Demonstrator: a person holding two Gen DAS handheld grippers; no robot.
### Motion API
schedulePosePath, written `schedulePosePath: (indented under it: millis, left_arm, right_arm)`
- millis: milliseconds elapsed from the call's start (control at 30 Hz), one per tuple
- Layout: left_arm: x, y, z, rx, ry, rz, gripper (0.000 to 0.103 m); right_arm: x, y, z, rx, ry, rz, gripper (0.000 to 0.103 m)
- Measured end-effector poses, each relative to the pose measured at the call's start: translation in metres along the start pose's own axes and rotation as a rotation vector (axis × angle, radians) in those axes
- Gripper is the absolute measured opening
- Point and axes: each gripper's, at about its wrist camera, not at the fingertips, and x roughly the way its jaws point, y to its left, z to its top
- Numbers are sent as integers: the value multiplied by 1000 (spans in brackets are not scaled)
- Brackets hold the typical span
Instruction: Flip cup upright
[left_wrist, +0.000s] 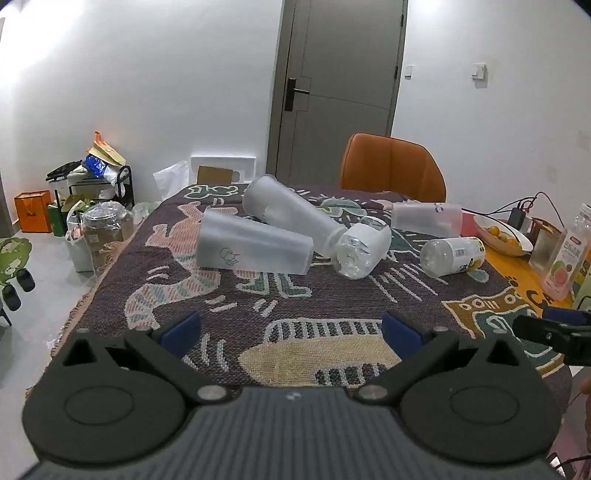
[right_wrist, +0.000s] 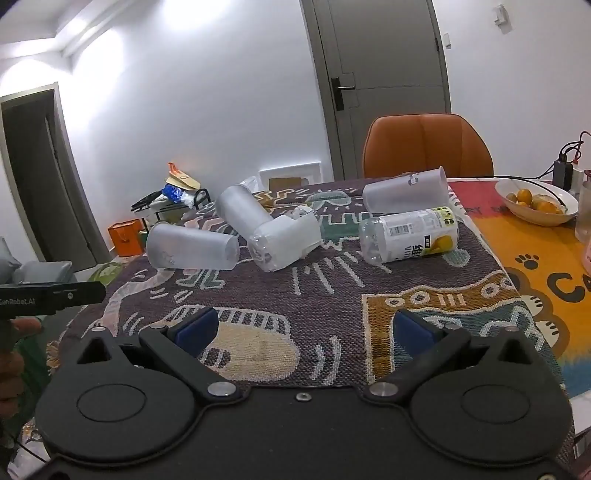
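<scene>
1. Left gripper (left_wrist: 291, 326) hovers low over the patterned cloth (left_wrist: 332, 295), its jaws spread wide and holding nothing.
2. Right gripper (right_wrist: 304, 328) is the same.
3. The nearest frosted cup (left_wrist: 255, 245) lies on its side, mid-cloth, well beyond both.
4. A clear bottle (left_wrist: 360, 247) lies touching a second cup (left_wrist: 291, 212).

Three frosted cups (left_wrist: 255, 245) (left_wrist: 291, 214) (left_wrist: 426, 219) lie sideways on the blanket (left_wrist: 332, 306).

Support: table (right_wrist: 517, 254), covered by woven patterned blanket (left_wrist: 295, 302).
On blanket: three frosted cups (left_wrist: 255, 243) (left_wrist: 291, 212) (left_wrist: 426, 218), all on their sides.
Also on blanket: two clear bottles (left_wrist: 360, 245) (left_wrist: 452, 254), on their sides.
Table right edge: bowl of oranges (right_wrist: 535, 203), upright bottle (left_wrist: 567, 254).
</scene>
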Motion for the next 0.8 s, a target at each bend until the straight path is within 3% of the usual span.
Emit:
schedulePosePath:
  millis: [800]
  left_arm:
    - [-5,-4,-1,-11,2,-10,103]
  right_arm:
    - [-4,0,0,-26,-5,-11,103]
